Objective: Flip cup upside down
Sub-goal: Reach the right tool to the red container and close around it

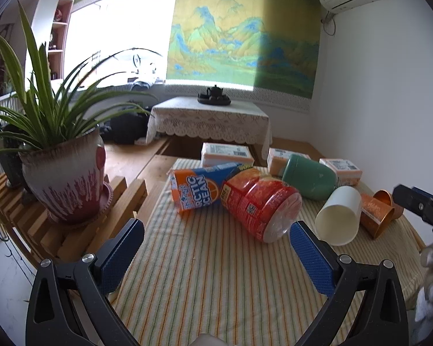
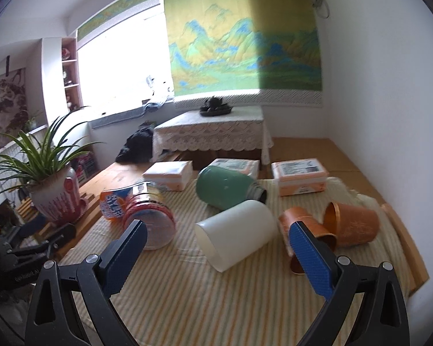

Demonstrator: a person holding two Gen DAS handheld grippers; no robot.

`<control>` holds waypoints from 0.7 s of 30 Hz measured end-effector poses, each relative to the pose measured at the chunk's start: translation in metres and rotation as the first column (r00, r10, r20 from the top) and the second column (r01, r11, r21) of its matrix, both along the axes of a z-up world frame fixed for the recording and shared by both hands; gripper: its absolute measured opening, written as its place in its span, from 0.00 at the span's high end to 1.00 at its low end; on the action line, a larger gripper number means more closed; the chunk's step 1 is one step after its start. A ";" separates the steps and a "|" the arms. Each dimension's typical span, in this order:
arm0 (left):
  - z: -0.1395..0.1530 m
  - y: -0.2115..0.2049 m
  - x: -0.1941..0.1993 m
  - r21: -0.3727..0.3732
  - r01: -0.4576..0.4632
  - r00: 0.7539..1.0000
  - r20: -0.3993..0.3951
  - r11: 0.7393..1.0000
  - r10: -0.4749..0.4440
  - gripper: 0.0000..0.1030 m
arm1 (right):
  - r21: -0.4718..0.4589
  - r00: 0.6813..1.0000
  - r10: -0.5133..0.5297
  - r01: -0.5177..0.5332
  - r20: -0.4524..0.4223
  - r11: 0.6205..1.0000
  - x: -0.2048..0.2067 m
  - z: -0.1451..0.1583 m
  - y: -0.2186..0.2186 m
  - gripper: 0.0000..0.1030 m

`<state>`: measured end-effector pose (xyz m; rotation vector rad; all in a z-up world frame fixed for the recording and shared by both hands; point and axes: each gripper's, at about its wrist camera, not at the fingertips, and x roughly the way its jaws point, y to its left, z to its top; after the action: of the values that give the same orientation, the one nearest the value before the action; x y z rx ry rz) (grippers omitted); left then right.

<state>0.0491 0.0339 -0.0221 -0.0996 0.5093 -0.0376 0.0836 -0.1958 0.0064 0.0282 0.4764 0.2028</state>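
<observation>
Blue ribbed pads line both of my tongs, and both pairs are spread wide with nothing between them. My left gripper point(image 1: 216, 242) hovers over the near left part of the striped cloth point(image 1: 205, 282) covering the table. My right gripper point(image 2: 218, 243) hovers over the near middle of the same cloth.

Just beyond my right gripper lies the white cup point(image 2: 235, 235), on its side, its open mouth turned toward me and to the left. From the left camera, it sits toward the table's right side, past my right-hand fingertip. Touching its right side is an orange metallic cup point(image 2: 306, 225), also on its side, partly hidden behind my right pad. A second orange cup point(image 2: 352, 223) lies just beside that one, nearer the table's right edge.

Left of the white cup, a red-labelled clear jar point(image 1: 259, 204) lies on its side, base toward me, leaning on an orange and blue can point(image 1: 199, 186) marked "Arctic Ocean". Behind the white cup, a green jar point(image 2: 225, 187) lies tipped over.

Along the table's far edge sit three peach-coloured tissue packs point(image 2: 298, 177). Off the table's left edge, a potted plant point(image 1: 63, 173) stands on a slatted wooden rack point(image 1: 80, 227).
</observation>
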 end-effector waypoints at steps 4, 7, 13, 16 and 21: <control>-0.007 0.003 0.014 -0.033 0.029 0.998 -0.051 0.999 -0.031 0.01 | 0.014 0.996 0.067 -0.066 -0.067 0.998 0.029 0.003 0.009 0.06; -0.012 0.003 0.025 -0.053 0.049 0.995 -0.087 0.997 -0.054 0.01 | 0.025 0.993 0.083 -0.081 -0.087 0.996 0.042 0.007 0.013 0.06; -0.006 0.002 0.053 -0.137 0.094 0.978 -0.175 0.986 -0.117 0.01 | 0.028 0.986 0.112 -0.110 -0.125 0.994 0.059 0.013 0.019 0.06; -0.001 0.004 0.055 -0.130 0.075 0.981 -0.168 0.989 -0.097 0.01 | 0.016 0.971 0.148 -0.147 -0.186 0.989 0.075 0.013 0.025 0.06; -0.003 0.019 0.042 -0.129 0.036 0.983 -0.175 0.991 -0.058 0.01 | -0.052 0.936 0.202 -0.226 -0.289 0.973 0.102 0.011 0.057 0.06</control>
<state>0.0909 0.0527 -0.0249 -0.2148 0.6886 -0.1079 0.1858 -0.1392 0.0174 -0.0792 0.7746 0.3958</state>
